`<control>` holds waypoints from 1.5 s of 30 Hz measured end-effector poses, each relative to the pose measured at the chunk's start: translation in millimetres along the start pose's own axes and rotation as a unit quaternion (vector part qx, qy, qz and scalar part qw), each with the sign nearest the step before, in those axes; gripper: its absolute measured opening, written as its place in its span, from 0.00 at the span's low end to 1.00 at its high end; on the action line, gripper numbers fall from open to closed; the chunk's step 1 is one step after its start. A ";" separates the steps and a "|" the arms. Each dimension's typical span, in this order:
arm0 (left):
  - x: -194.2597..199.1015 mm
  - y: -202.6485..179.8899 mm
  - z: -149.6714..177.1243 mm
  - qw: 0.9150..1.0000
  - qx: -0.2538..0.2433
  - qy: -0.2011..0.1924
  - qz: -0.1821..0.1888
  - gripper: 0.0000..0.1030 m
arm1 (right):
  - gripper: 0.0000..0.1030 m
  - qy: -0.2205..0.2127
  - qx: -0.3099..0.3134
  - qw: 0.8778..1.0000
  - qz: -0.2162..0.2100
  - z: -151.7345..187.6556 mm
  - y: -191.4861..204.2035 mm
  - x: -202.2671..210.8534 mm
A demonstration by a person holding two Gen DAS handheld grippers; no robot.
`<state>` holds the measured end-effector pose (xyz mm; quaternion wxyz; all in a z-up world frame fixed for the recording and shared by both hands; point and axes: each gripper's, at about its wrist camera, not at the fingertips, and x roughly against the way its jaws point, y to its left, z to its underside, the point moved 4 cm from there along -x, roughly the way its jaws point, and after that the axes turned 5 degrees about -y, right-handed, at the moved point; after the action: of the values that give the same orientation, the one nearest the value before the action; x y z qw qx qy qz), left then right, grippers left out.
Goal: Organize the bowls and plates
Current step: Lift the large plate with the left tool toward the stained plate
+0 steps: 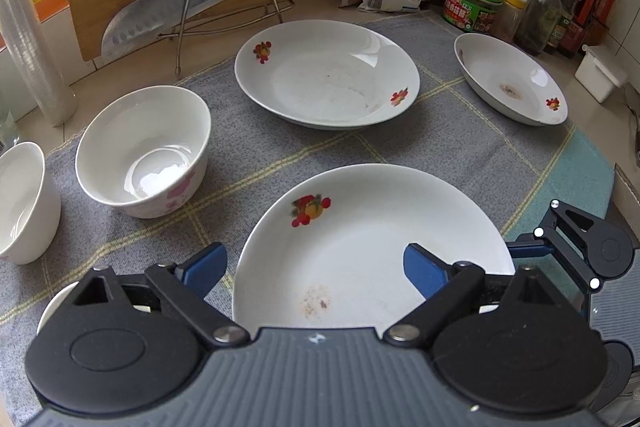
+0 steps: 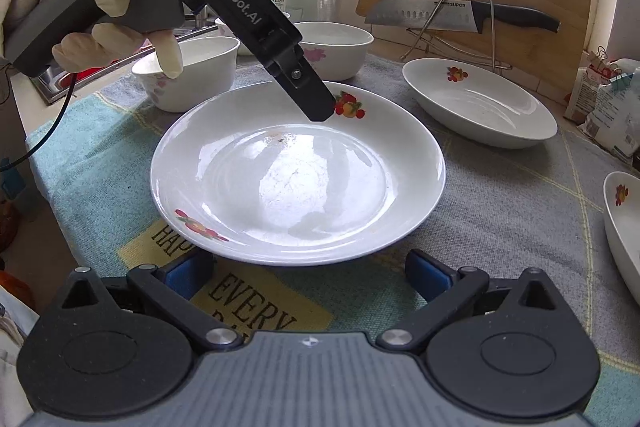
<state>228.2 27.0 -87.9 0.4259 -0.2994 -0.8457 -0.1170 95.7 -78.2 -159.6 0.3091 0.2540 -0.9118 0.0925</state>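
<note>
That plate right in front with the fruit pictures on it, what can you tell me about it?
The near plate is round, white and glossy, apparently glazed ceramic, with a shallow well and a broad sloping rim. Two small red-and-orange fruit decals sit on opposite sides of the rim. A faint brownish smudge marks the well. It lies flat and upright on the checked cloth, empty. The left gripper hovers over it with fingers apart, one at each side; whether they touch it is unclear.
</note>
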 end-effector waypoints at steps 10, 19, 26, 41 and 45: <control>-24.3 8.3 -3.4 0.998 0.006 0.053 0.024 0.79 | 1.00 -0.007 -0.001 1.000 0.002 -2.1 3.3 -2.0; -31.3 9.2 -4.3 0.996 -0.010 0.085 0.038 0.74 | 1.00 -0.006 0.002 1.000 -0.002 -5.3 4.0 -6.0; -36.1 9.0 -3.9 0.994 -0.019 0.097 0.047 0.73 | 1.00 -0.005 0.005 1.000 -0.007 -7.4 5.9 -9.5; -41.0 9.3 -4.8 0.991 -0.024 0.112 0.064 0.73 | 1.00 0.010 0.006 1.000 -0.008 -10.7 6.2 -13.5; -40.8 9.0 -4.7 0.991 -0.023 0.114 0.065 0.73 | 1.00 0.016 0.007 1.000 -0.009 -11.0 5.7 -14.4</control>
<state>255.3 15.4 -117.7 0.5194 -0.3479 -0.7674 -0.1424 108.2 -63.9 -159.7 0.3224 0.2632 -0.9037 0.1002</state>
